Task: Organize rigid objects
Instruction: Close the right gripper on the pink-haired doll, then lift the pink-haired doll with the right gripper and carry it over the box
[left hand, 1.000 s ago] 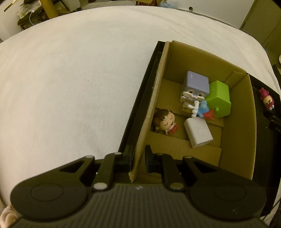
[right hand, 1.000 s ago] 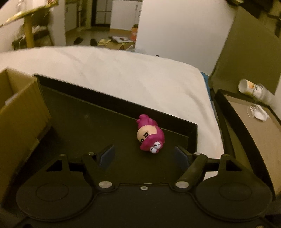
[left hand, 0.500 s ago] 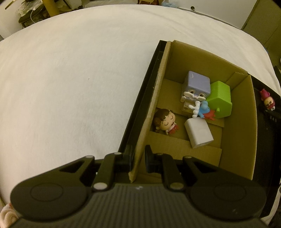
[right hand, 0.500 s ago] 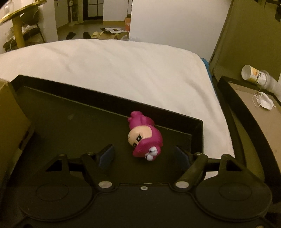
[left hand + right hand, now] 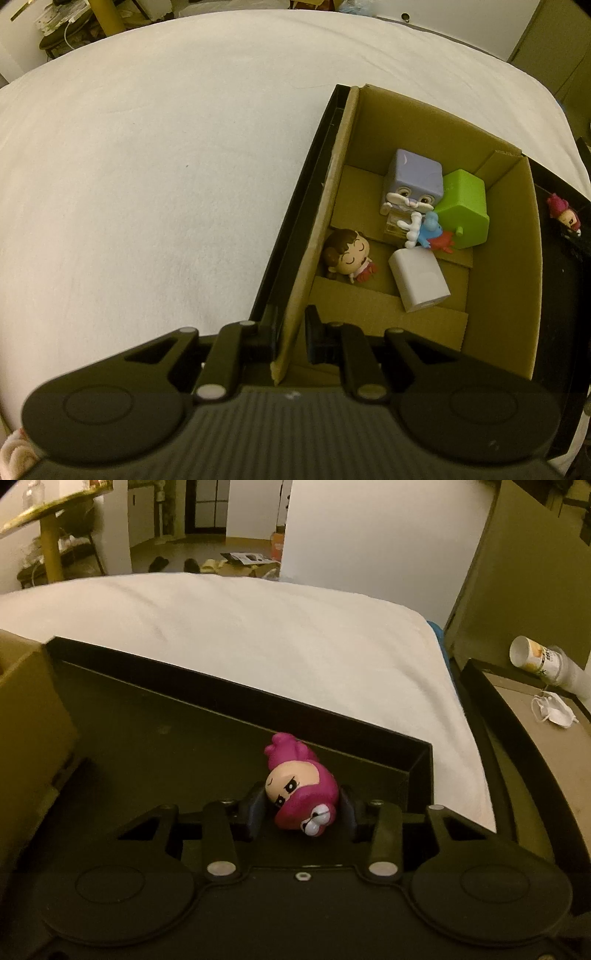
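My right gripper (image 5: 301, 812) is shut on a magenta toy figure (image 5: 301, 788) that lies on the floor of a black tray (image 5: 421, 771), near its far right corner. My left gripper (image 5: 290, 339) is shut on the near left wall of a cardboard box (image 5: 325, 206). Inside the box lie a purple cube figure (image 5: 415, 179), a green block (image 5: 463, 208), a small blue and red toy (image 5: 432, 230), a brown-haired doll (image 5: 345, 254) and a white charger block (image 5: 419, 278). The magenta figure also shows in the left wrist view (image 5: 563, 214), right of the box.
The tray and box rest on a white bed cover (image 5: 147, 166). A bedside table (image 5: 524, 723) to the right holds a tipped cup (image 5: 543, 661) and a face mask (image 5: 554, 710). A cabinet panel (image 5: 517, 572) stands behind it.
My right gripper moved forward around the magenta figure and closed on it. My left gripper kept its hold on the box wall.
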Motion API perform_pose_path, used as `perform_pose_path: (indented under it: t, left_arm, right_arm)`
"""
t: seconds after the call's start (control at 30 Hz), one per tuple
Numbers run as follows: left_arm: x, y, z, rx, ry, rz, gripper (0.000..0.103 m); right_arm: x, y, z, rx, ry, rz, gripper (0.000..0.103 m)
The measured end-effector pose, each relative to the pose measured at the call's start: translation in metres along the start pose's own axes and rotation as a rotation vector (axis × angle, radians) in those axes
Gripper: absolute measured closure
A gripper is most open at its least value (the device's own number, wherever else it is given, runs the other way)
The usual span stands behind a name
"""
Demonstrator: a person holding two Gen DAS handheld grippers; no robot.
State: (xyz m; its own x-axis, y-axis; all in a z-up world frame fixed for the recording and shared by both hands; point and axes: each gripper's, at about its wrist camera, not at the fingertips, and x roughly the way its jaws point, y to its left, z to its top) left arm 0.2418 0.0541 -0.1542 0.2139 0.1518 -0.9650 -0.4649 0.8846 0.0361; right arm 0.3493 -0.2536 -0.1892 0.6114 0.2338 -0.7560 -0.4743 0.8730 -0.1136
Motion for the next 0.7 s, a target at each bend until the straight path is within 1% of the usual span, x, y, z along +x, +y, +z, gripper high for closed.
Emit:
perform_pose_path:
  t: [0.23, 0.6, 0.7]
  left_arm:
    - [0.000, 0.000, 0.001, -0.001, 0.004, 0.000, 0.090]
    - [0.000, -0.001, 0.000, 0.007, -0.003, 0.005, 0.090]
    - [0.000, -0.001, 0.000, 0.006, -0.002, 0.005, 0.090]
  right_arm:
    - [-0.028, 0.013, 0.005, 0.011, -0.035, 0.044, 0.063]
    - [-0.080, 0.035, 0.020, 0.014, -0.137, 0.138, 0.063]
    - [-0.088, 0.037, 0.027, 0.043, -0.136, 0.174, 0.063]
